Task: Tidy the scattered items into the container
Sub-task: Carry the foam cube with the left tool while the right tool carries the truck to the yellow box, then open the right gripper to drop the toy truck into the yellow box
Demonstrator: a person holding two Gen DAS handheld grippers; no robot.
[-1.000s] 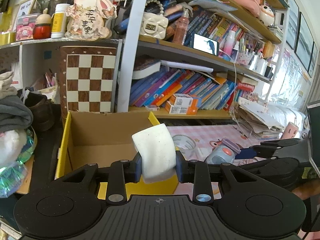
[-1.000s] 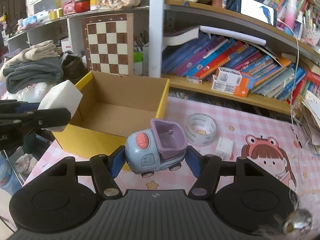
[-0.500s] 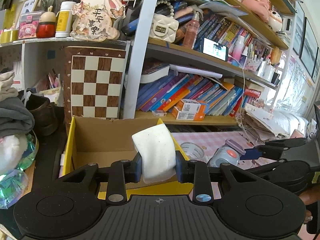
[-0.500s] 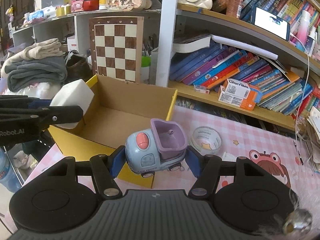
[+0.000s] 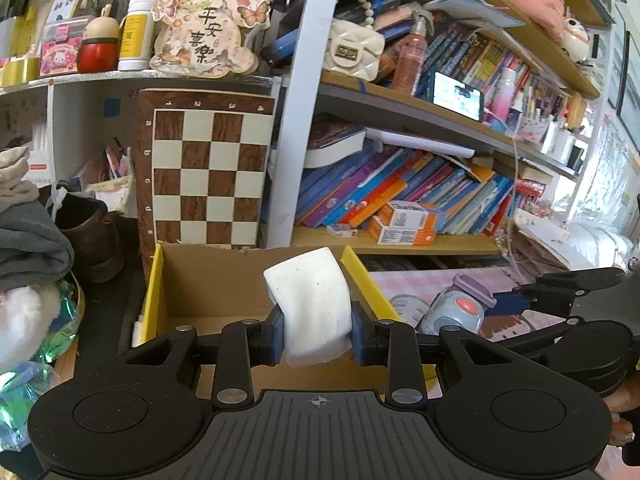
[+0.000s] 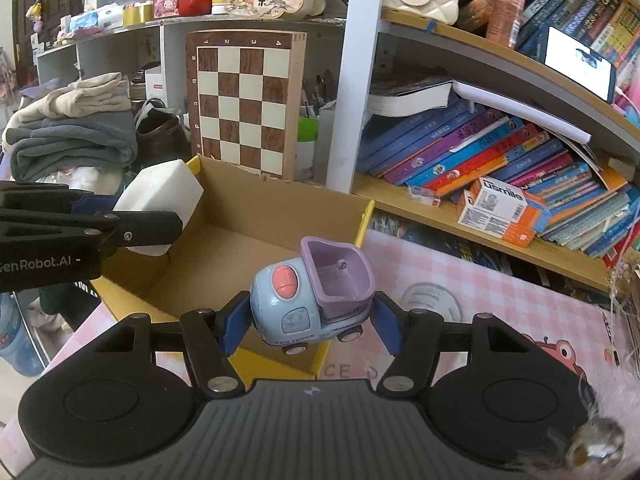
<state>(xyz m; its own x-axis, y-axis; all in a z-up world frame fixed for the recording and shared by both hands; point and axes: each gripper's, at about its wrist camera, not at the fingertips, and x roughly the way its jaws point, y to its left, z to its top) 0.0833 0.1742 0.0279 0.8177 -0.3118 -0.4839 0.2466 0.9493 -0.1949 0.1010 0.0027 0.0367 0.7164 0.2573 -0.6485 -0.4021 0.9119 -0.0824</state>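
My left gripper (image 5: 318, 338) is shut on a white sponge block (image 5: 310, 306) and holds it above the near-right part of the open yellow cardboard box (image 5: 154, 284). My right gripper (image 6: 306, 330) is shut on a blue and purple toy truck (image 6: 312, 292), held over the box's (image 6: 256, 236) near right corner. The sponge (image 6: 160, 196) and left gripper show at the left of the right wrist view, over the box's left wall. The truck (image 5: 456, 308) and right gripper show at the right of the left wrist view. The box looks empty inside.
A roll of clear tape (image 6: 432, 300) lies on the pink checked tablecloth (image 6: 520, 320) right of the box. A chessboard (image 5: 208, 168) stands behind the box. Bookshelves (image 6: 500, 168) run along the back. Folded clothes (image 6: 76, 136) and a brown boot (image 5: 92, 240) sit at the left.
Both grippers have moved forward toward the box with their loads. The sponge and the truck now hang over the box's near edge.
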